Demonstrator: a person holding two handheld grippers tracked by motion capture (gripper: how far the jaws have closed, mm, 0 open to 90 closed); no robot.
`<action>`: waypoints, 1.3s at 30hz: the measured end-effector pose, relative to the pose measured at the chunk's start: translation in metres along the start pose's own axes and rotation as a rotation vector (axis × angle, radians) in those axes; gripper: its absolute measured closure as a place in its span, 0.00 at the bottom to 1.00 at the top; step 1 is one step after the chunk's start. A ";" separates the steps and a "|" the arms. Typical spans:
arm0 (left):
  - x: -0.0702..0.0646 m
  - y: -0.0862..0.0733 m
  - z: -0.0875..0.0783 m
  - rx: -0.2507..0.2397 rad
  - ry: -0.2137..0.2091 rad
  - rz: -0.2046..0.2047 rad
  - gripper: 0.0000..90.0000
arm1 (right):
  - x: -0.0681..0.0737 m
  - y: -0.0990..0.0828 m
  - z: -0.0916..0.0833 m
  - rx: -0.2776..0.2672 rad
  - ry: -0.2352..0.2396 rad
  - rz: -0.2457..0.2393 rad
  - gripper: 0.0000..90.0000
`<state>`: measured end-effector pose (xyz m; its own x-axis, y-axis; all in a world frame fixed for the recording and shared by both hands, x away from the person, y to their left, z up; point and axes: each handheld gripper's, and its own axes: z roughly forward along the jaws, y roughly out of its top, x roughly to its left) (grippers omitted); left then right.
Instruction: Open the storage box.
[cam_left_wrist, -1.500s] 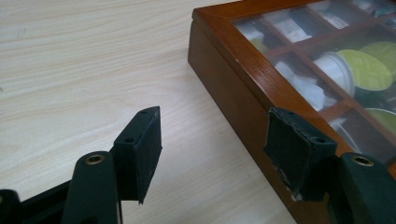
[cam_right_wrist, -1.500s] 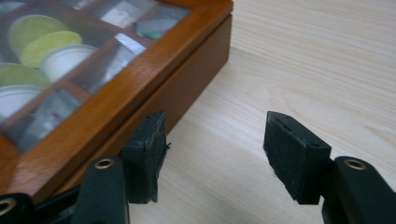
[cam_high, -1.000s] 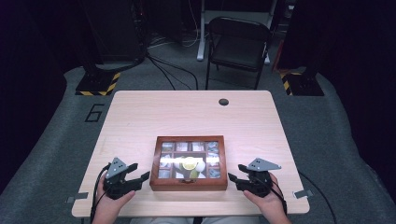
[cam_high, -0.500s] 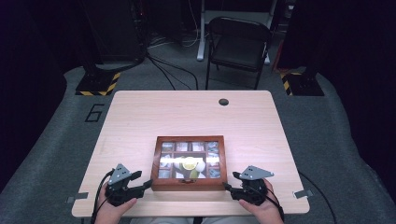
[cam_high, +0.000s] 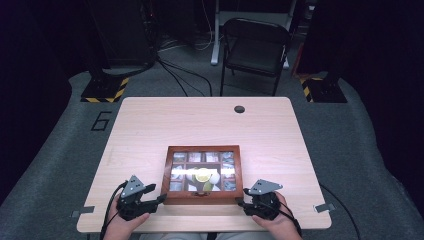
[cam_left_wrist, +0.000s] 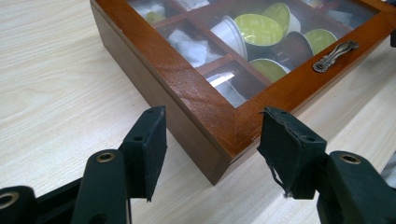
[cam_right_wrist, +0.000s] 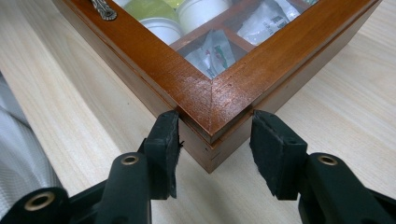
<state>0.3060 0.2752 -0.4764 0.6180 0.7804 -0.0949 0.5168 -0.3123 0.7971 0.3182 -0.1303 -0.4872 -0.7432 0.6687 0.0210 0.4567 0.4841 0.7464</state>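
Wooden table (cam_high: 150, 130), hand-held grippers flanking box (cam_high: 203, 196)

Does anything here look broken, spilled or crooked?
Nothing spilled. The wooden box sits square on the table, its glass lid closed. One small oddity: the left hand-held gripper has a frayed pad, with loose threads hanging from its edge. The box's corners look intact.

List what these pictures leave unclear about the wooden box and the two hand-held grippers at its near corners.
- Wooden box: in the high view, glare on the glass lid hides the middle compartments.
- Packets: print too small to read in the right gripper view.
- Left hand-held gripper: whether its pads touch the corner is uncertain.
- Handle: cut off by the top edge.
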 end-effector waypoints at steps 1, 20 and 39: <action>0.000 0.000 0.000 -0.003 -0.002 -0.006 0.46 | -0.001 -0.001 0.000 -0.007 0.003 0.000 0.59; -0.013 0.000 0.000 0.011 -0.036 0.036 0.46 | -0.001 0.005 -0.012 -0.107 0.000 0.012 0.61; -0.006 0.038 0.004 -0.094 0.018 0.030 0.37 | -0.007 0.034 -0.030 -0.184 -0.032 0.034 0.50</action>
<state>0.3248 0.2566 -0.4479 0.6214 0.7812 -0.0605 0.4401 -0.2841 0.8518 0.3240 -0.1351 -0.4425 -0.7118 0.7018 0.0291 0.3815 0.3516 0.8549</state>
